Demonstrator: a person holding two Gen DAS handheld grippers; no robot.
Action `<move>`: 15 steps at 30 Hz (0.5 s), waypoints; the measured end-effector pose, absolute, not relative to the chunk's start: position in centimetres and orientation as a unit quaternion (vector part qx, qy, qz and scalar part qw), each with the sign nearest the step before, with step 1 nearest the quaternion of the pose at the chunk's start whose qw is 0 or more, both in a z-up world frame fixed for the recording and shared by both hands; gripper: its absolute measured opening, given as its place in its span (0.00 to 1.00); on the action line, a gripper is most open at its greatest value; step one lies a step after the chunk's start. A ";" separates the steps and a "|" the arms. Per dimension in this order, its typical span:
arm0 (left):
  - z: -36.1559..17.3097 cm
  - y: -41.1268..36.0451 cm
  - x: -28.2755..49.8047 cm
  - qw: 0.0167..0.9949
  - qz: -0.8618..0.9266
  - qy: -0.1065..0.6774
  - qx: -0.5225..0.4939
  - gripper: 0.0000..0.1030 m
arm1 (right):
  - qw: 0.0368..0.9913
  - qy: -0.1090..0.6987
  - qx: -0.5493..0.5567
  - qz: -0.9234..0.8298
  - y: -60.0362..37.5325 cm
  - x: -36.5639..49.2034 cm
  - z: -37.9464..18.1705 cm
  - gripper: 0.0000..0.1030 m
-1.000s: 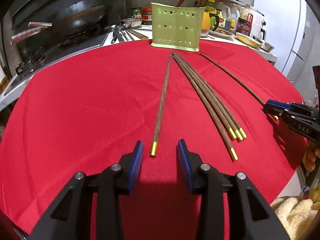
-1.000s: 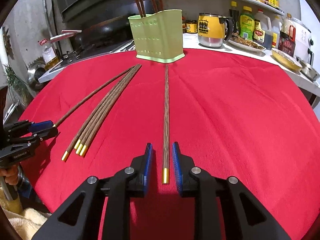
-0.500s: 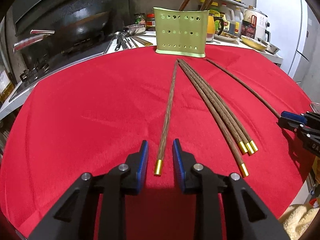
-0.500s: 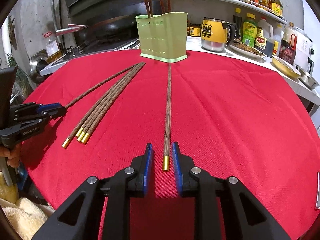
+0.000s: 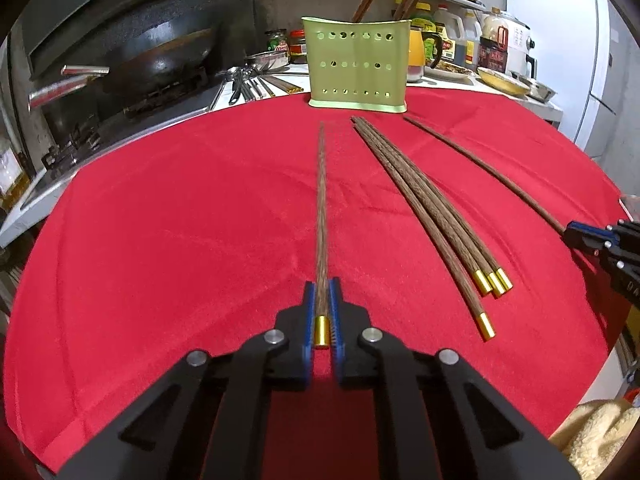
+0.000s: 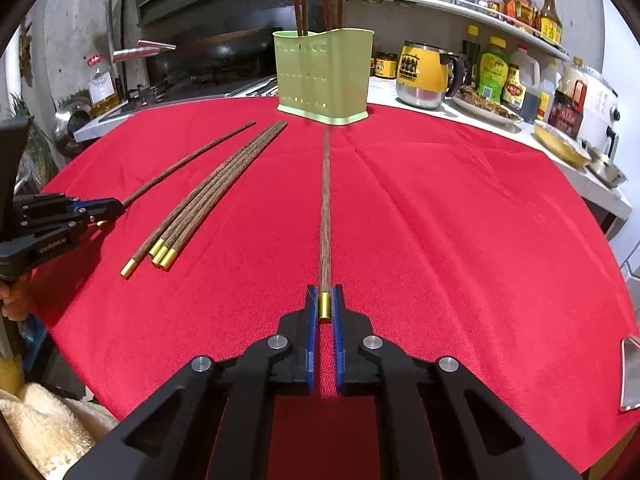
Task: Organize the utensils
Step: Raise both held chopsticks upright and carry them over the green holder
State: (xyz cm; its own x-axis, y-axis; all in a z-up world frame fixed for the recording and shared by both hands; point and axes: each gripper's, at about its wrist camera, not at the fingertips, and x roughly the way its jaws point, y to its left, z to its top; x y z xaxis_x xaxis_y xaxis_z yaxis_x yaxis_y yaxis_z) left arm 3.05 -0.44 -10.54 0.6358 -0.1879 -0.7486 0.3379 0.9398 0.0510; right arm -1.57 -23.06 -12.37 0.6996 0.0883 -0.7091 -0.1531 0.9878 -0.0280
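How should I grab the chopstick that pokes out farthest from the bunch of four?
Take the farthest-poking chopstick by its gold tip. Come in from the near edge of the red cloth, with one finger on each side. That tip sticks out past the other three chopsticks, so there is room around it. Farther up, the sticks lie pressed together.

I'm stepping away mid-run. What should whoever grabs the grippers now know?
Left gripper: shut on the gold-capped end of the left chopstick.
Right gripper: shut on the gold cap of the right chopstick.
Both sticks point at the green holder; whether they are lifted off the red cloth is unclear.
Done: four chopsticks stand in the holder.
Left: drop in the two held sticks, then the bundle of four lying between the grippers.
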 end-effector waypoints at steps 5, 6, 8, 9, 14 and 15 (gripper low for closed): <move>-7.5 1.0 2.5 0.918 -0.141 0.363 0.070 0.06 | 0.932 0.355 -0.014 0.073 -23.9 -1.7 -10.0 0.07; -6.4 1.3 2.3 0.924 -0.141 0.349 0.065 0.06 | 0.938 0.340 -0.006 0.075 -24.2 -1.8 -8.6 0.07; -3.7 2.0 2.0 0.937 -0.141 0.314 0.053 0.06 | 0.945 0.318 -0.002 0.077 -24.5 -2.0 -6.7 0.07; -2.3 2.4 1.7 0.944 -0.142 0.295 0.047 0.06 | 0.949 0.306 -0.001 0.080 -24.5 -2.1 -5.6 0.07; 2.7 3.9 0.8 0.962 -0.149 0.227 0.010 0.06 | 0.965 0.247 0.005 0.084 -24.7 -2.6 -0.4 0.07; 3.6 4.2 0.6 0.965 -0.152 0.216 0.004 0.06 | 0.968 0.238 0.004 0.084 -24.7 -2.7 0.4 0.07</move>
